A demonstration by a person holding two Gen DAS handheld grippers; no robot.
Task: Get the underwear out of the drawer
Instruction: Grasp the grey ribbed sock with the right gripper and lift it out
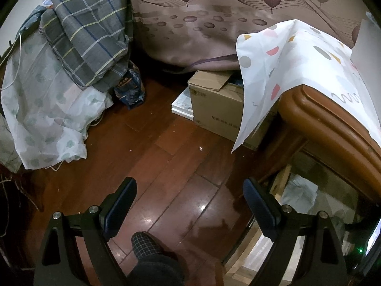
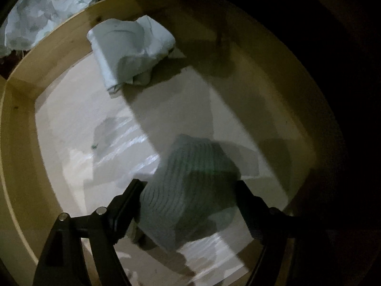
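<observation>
A greenish ribbed piece of underwear (image 2: 190, 188) lies bunched in a soft mound on the pale floor of the open drawer (image 2: 28, 128), toward its nearer, dimmer part. A second piece, light blue-white and loosely folded (image 2: 129, 52), rests against the light wooden wall at the far side, well apart from the first.

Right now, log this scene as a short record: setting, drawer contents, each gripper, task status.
setting: bedroom, wooden floor, cardboard box beside a cloth-draped cabinet
drawer: open, pale liner, two garments inside
far garment: folded light blue underwear against the back wall
near garment: ribbed green underwear, between the right fingers
left gripper: open, empty, over the floor
right gripper: open, straddling the green piece, grip not closed
task status: nothing lifted out yet
</observation>
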